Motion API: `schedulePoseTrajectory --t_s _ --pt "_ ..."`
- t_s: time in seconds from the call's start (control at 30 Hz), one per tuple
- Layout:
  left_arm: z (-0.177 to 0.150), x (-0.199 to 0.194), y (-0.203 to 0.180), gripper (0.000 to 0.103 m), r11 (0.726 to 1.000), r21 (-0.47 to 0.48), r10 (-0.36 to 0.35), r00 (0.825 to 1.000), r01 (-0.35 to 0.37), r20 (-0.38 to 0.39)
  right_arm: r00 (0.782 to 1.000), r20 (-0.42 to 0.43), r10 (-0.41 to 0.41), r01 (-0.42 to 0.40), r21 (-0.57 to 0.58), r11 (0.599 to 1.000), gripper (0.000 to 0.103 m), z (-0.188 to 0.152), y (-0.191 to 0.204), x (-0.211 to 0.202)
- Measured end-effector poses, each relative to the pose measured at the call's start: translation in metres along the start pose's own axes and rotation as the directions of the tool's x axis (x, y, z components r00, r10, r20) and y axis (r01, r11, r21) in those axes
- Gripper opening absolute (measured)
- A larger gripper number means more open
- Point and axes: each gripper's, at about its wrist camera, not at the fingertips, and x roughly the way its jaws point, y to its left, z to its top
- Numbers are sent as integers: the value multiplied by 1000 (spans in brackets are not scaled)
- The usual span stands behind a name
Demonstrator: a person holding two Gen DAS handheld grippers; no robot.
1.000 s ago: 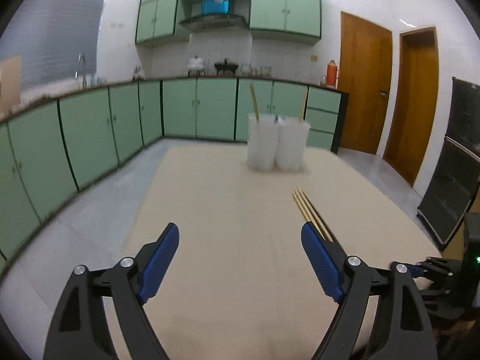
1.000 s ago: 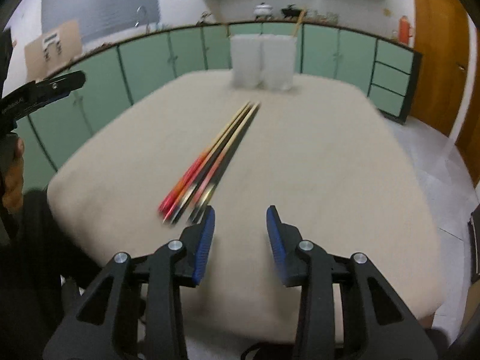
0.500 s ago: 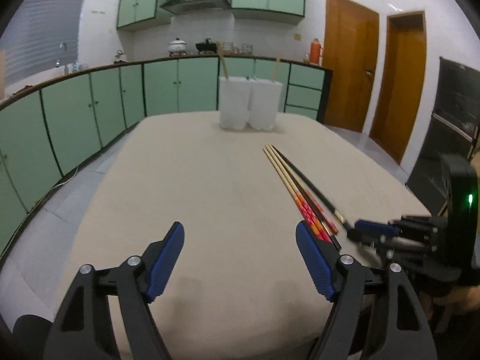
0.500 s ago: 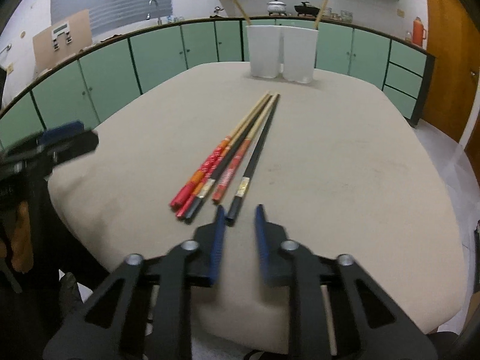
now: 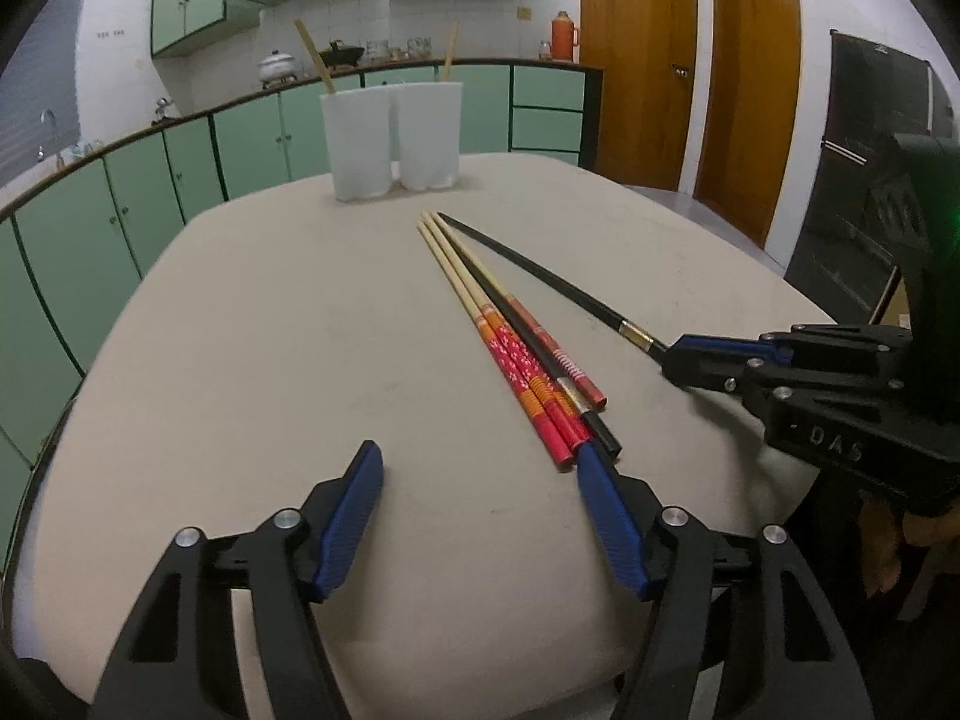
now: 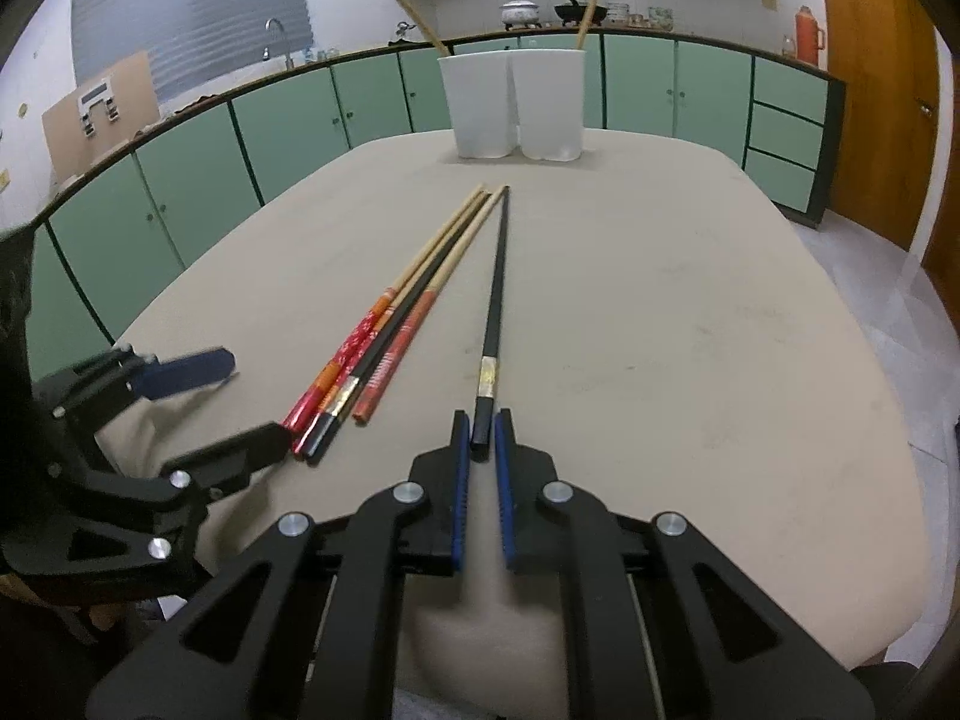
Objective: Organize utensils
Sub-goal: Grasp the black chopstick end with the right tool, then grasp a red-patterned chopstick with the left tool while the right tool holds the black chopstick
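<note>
Several chopsticks lie on the beige table (image 6: 690, 324). A bundle of red, orange and black ones (image 6: 384, 336) (image 5: 516, 348) lies together. One black chopstick (image 6: 495, 294) (image 5: 540, 279) lies apart to the right of them. My right gripper (image 6: 482, 426) (image 5: 675, 357) is shut on its near end. My left gripper (image 5: 480, 471) is open and empty, its right finger beside the bundle's near ends. Two white holders (image 5: 393, 141) (image 6: 516, 102) stand at the table's far side, each with one wooden chopstick in it.
Green cabinets and a counter run behind the table (image 5: 180, 180). Two wooden doors (image 5: 690, 60) stand at the right. The left gripper shows at the left of the right wrist view (image 6: 180, 420).
My right gripper closed from open onto the end of the separate black chopstick, which has shifted away from the bundle. My left gripper moved nearer the bundle, still open.
</note>
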Motion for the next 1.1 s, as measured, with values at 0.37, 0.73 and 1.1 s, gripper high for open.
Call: schedulePoseTrajectory --t_s 0.37,0.73,1.1 --pt "2 2 9 65 999 -25 28 1000 -28 11 1000 12 -16 17 -30 999 30 2 3 4" --pt "5 8 24 6 989 -94 119 992 -115 39 988 35 -150 148 38 988 6 5 -9 7" --pt "5 5 47 7 957 -182 232 973 -225 16 979 47 -198 194 71 978 10 0 -9 3"
